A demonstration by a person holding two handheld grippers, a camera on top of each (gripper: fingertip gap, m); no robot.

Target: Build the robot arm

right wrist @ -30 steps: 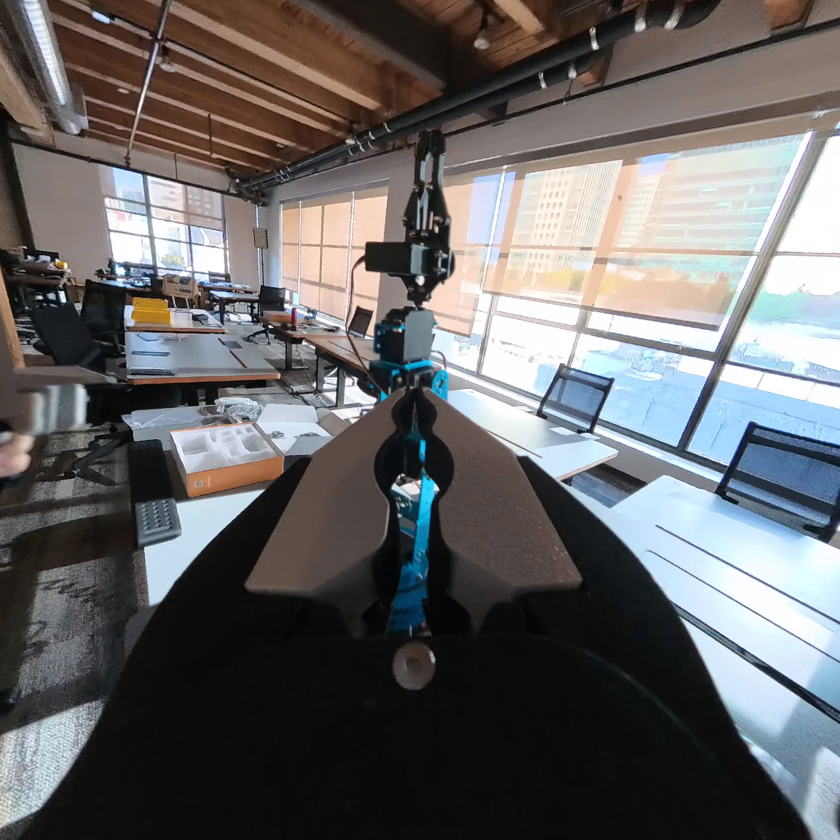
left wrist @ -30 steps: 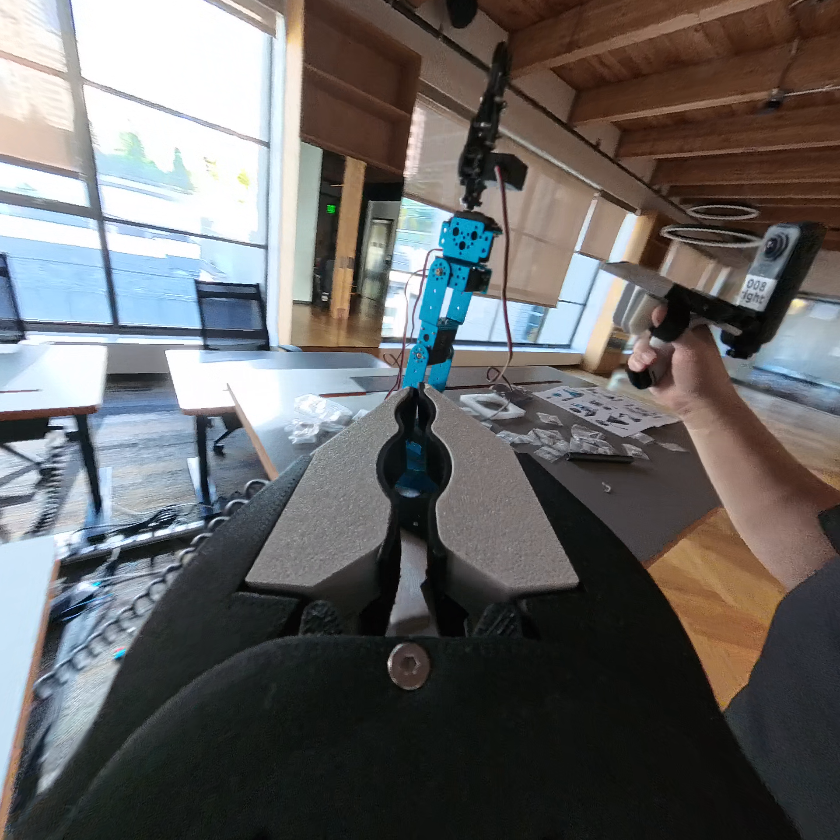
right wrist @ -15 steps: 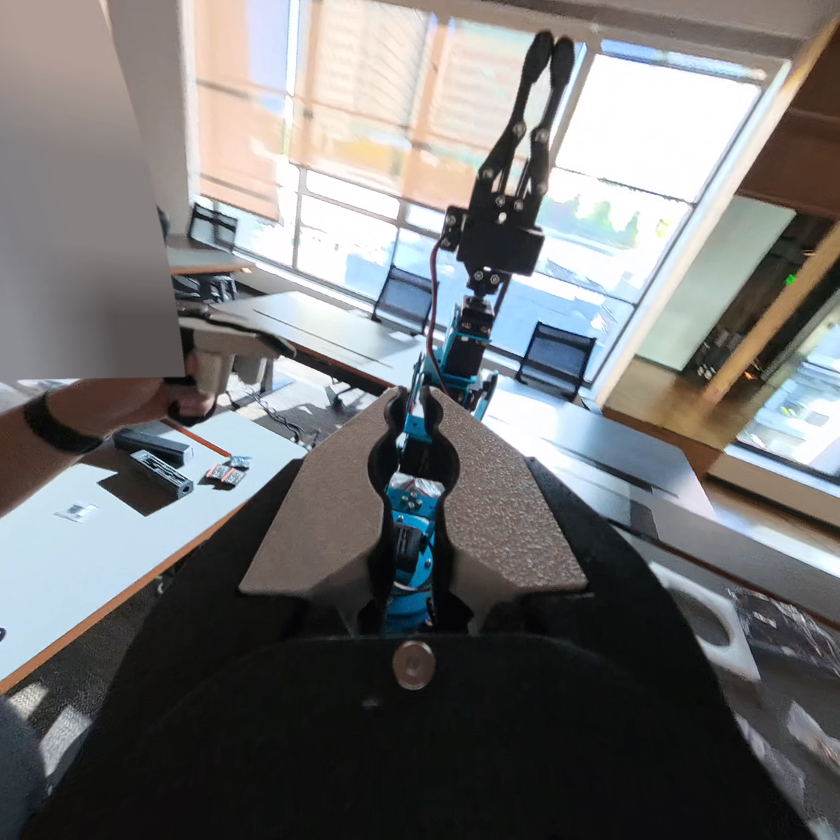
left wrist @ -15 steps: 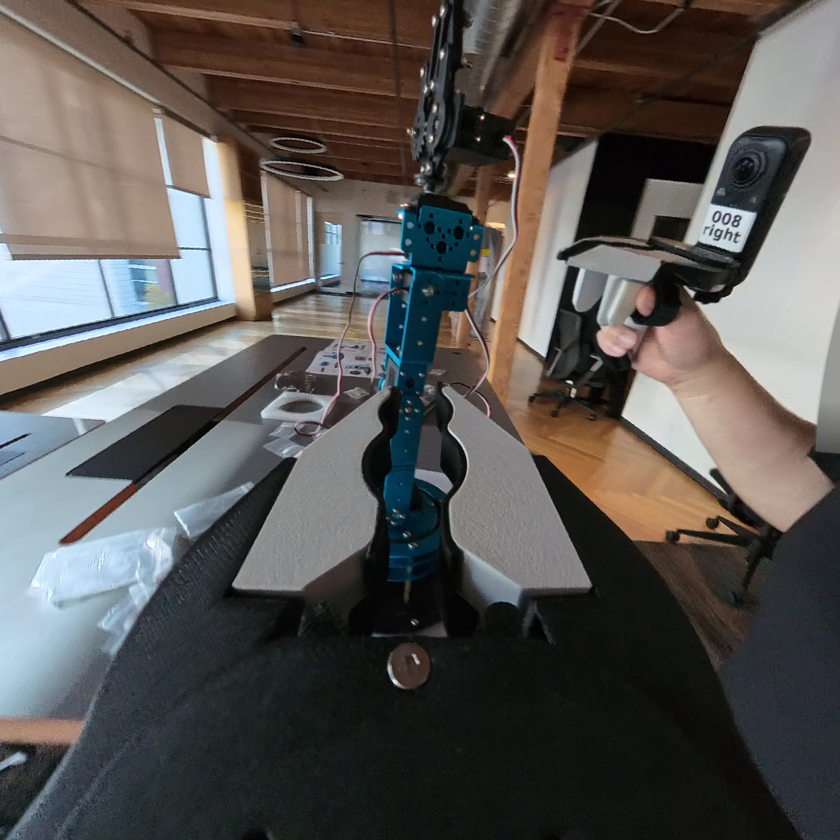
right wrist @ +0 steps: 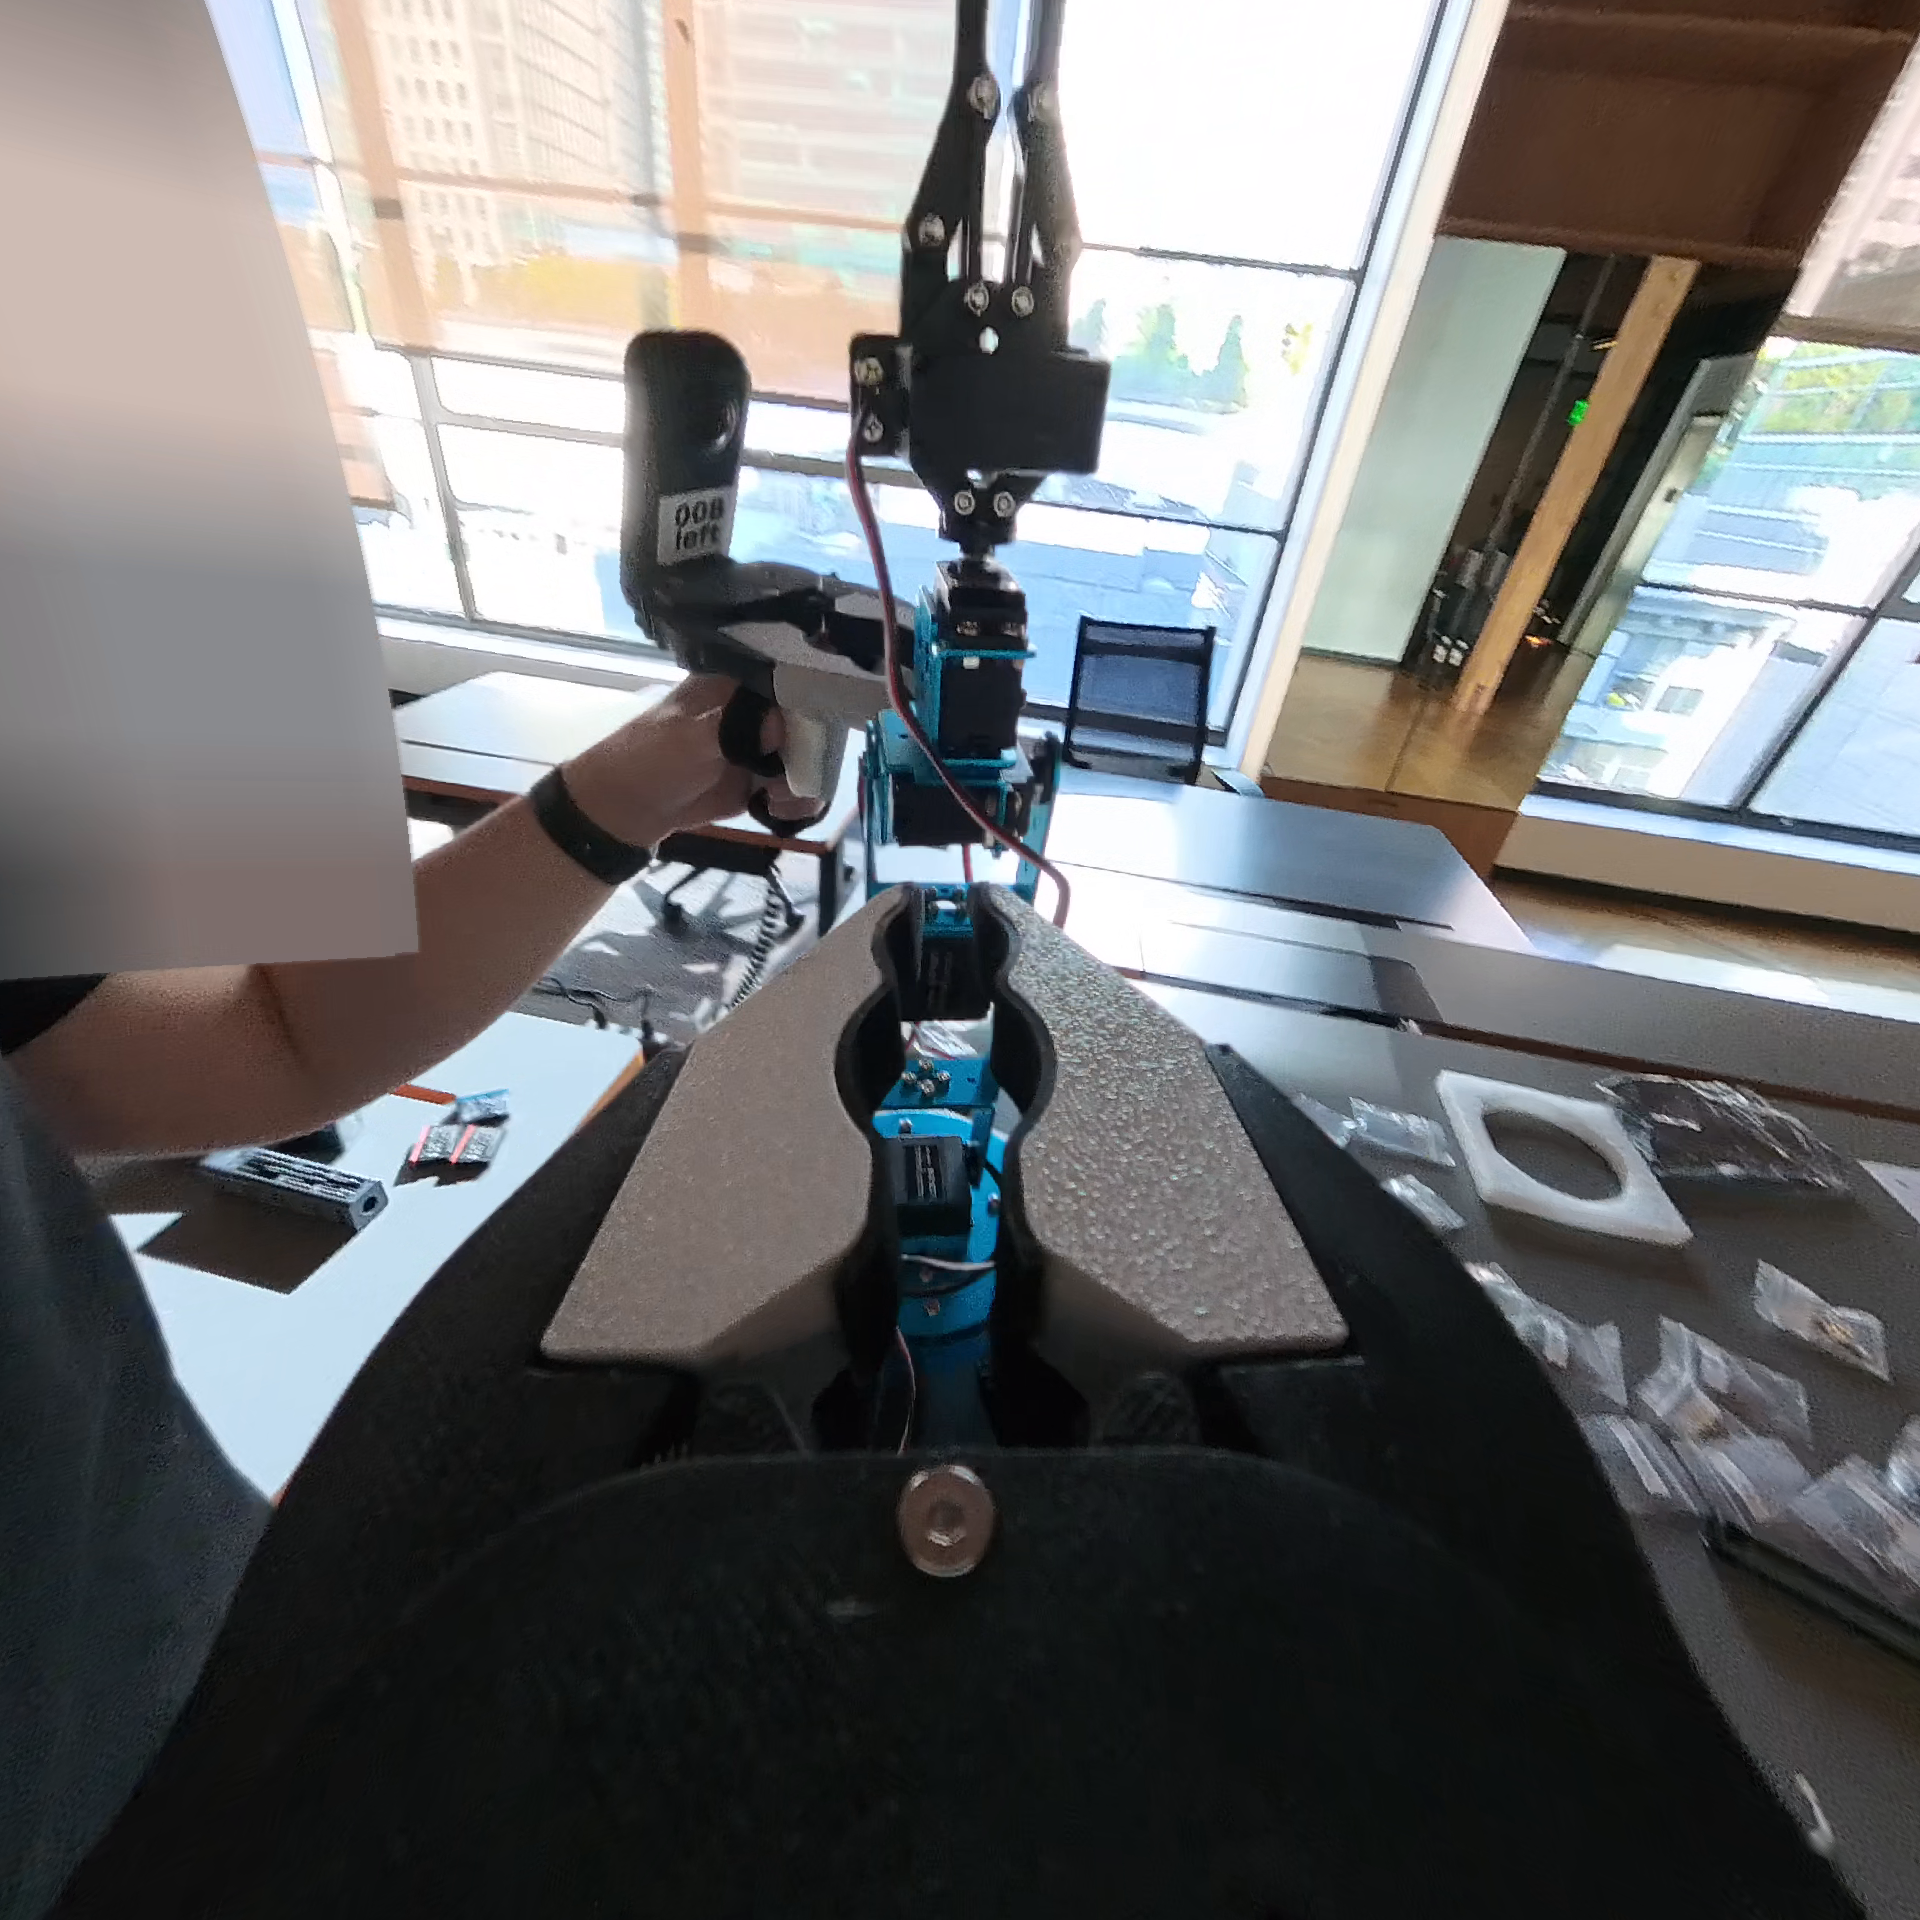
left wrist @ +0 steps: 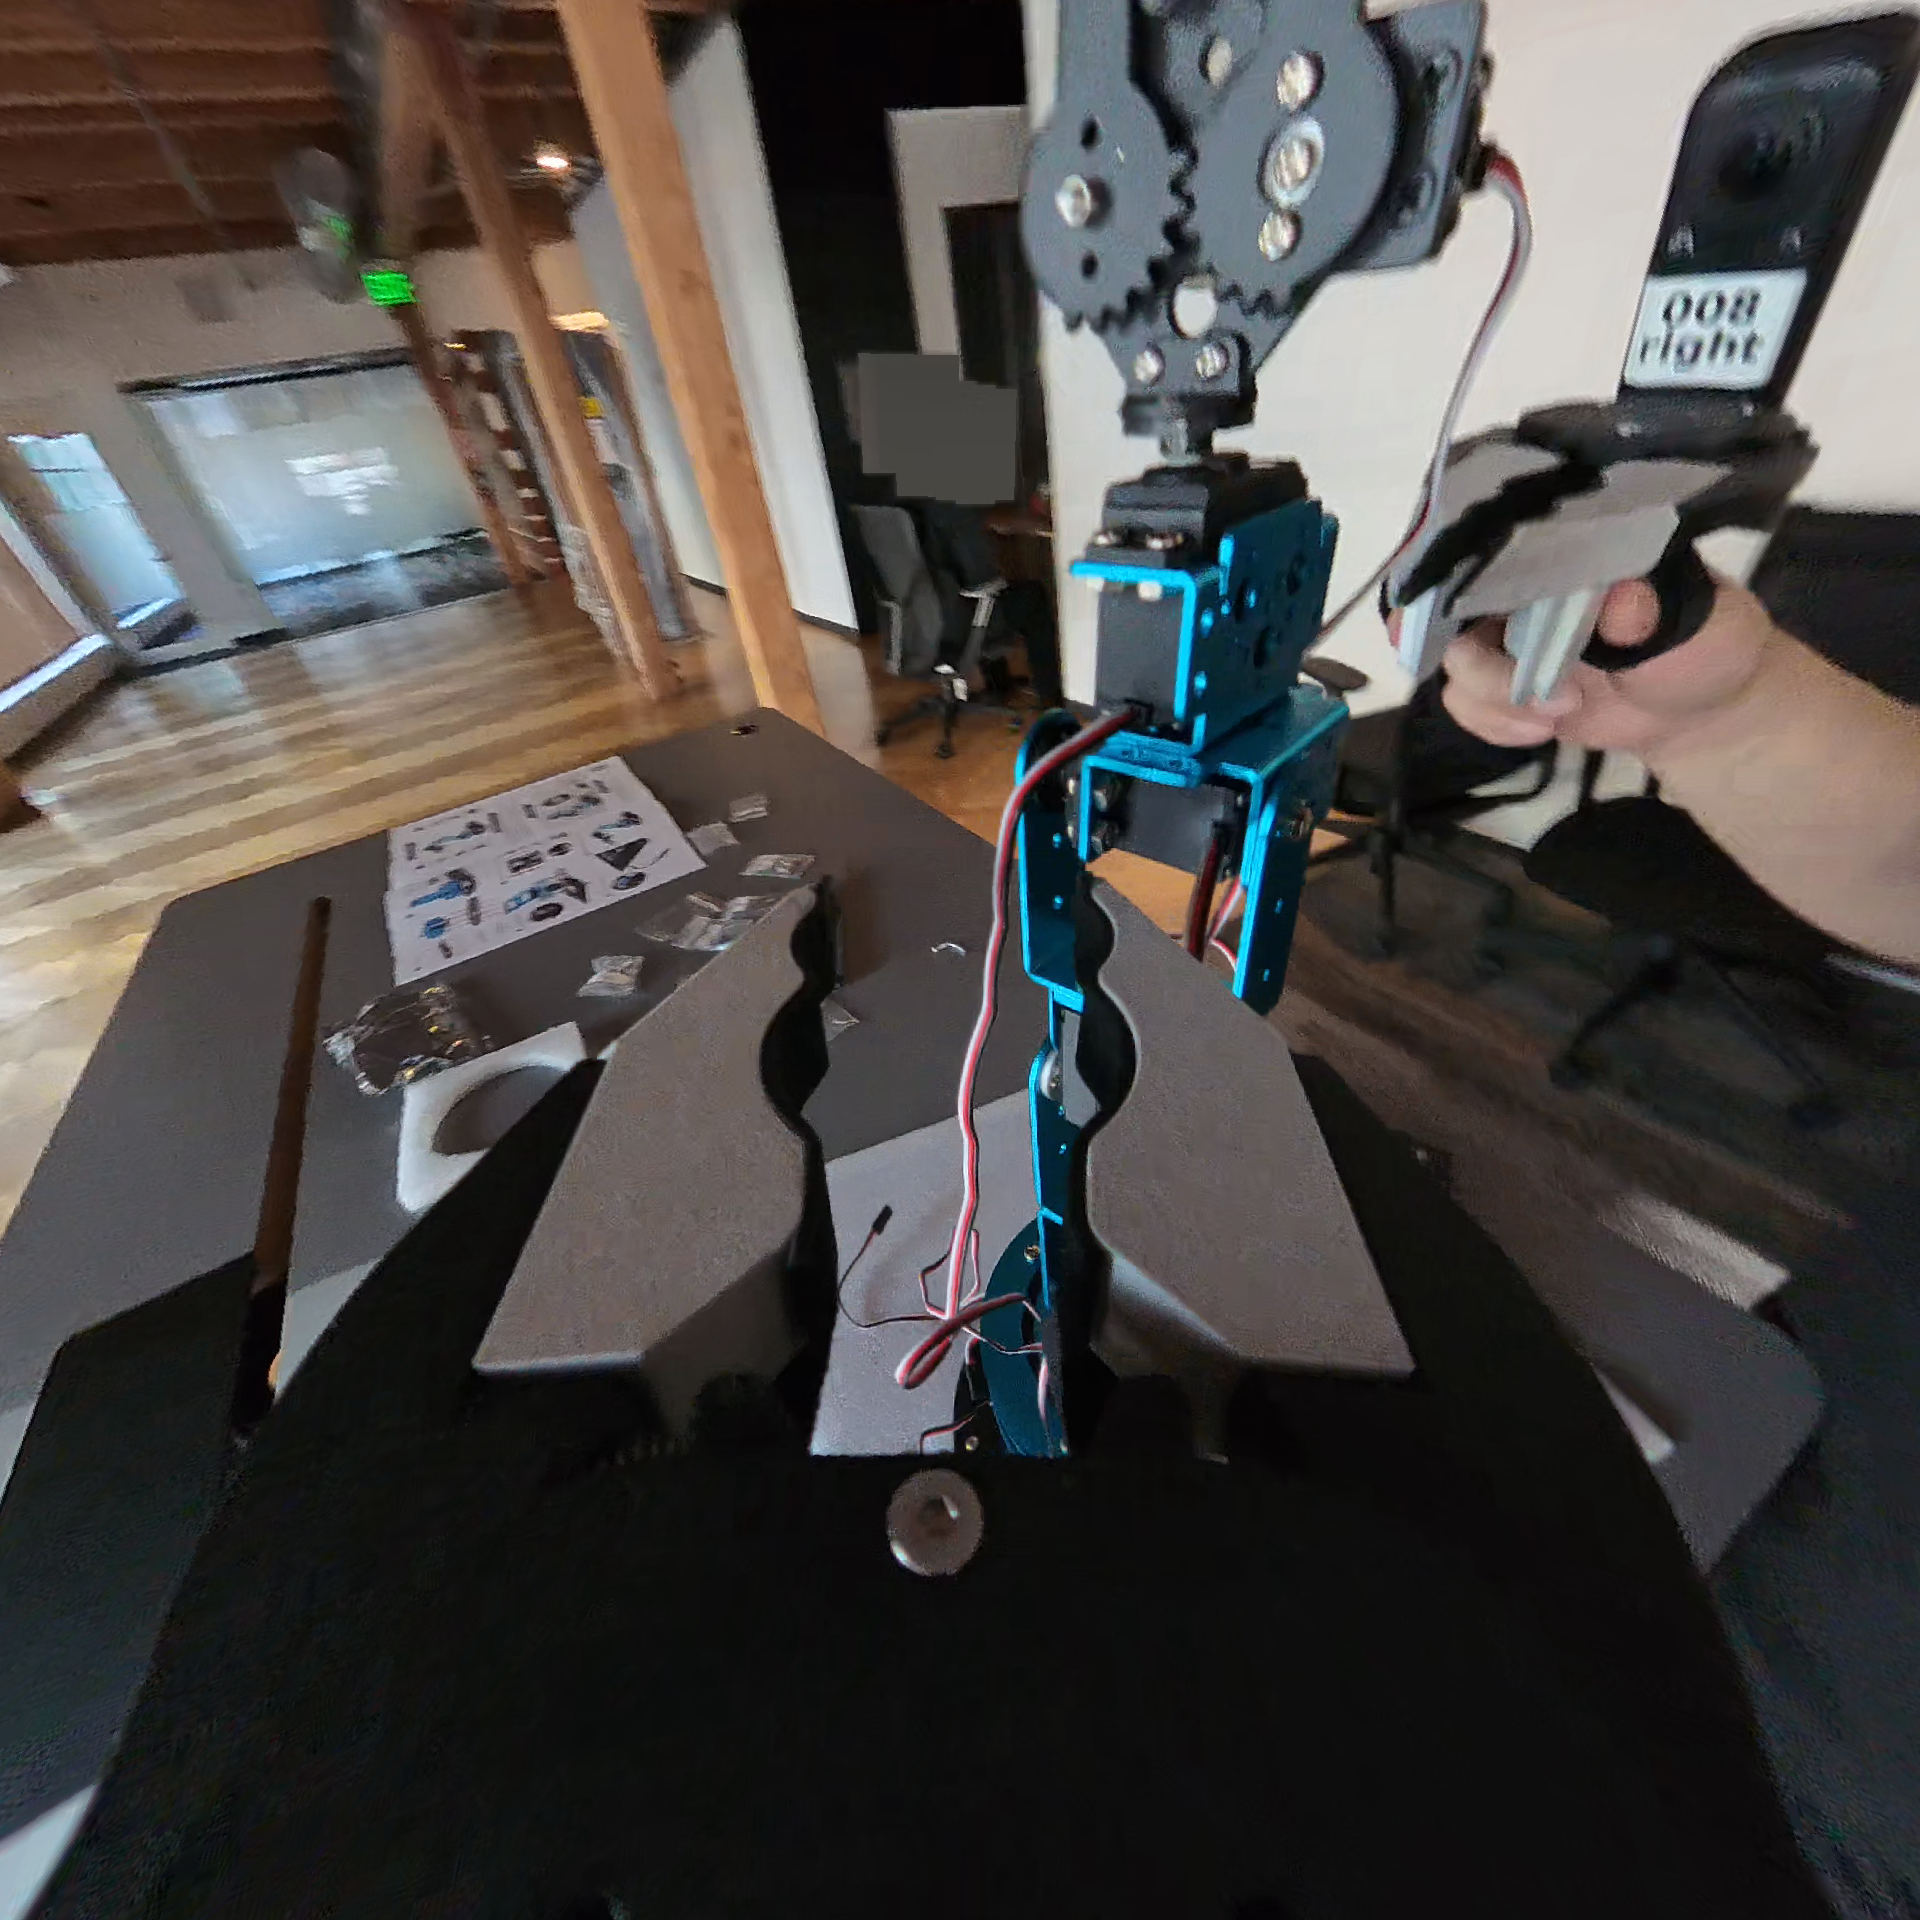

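Observation:
A small blue robot arm point(left wrist: 1226, 623) with a black geared claw point(left wrist: 1226, 187) on top stands upright on a dark table point(left wrist: 208, 1039), trailing red and white wires. My left gripper point(left wrist: 951, 914) is open wide. The arm's lower blue link stands in the gap, close against the right finger point(left wrist: 1226, 1164). My right gripper point(right wrist: 945, 909) has its jaws a narrow gap apart and holds nothing. It points at the arm point(right wrist: 935, 1247), whose black servo shows past the tips. In the left wrist view the right gripper point(left wrist: 1413, 582) hovers beside the arm's upper bracket. The left gripper point(right wrist: 862, 649) shows across the arm.
On the table lie a printed sheet point(left wrist: 530, 852), several small plastic bags point(left wrist: 717, 914), a white foam piece with a round hole point(right wrist: 1558, 1164) and a dark rod point(left wrist: 296, 1060). A black bar point(right wrist: 291, 1184) lies on a white table. A wooden post point(left wrist: 675, 364) and office chairs stand beyond. Left tips to right tips: about 15 centimetres.
Both grippers have swung round the blue arm and come closer to it. My left gripper's jaws went from shut to wide open. My right gripper's jaws parted slightly.

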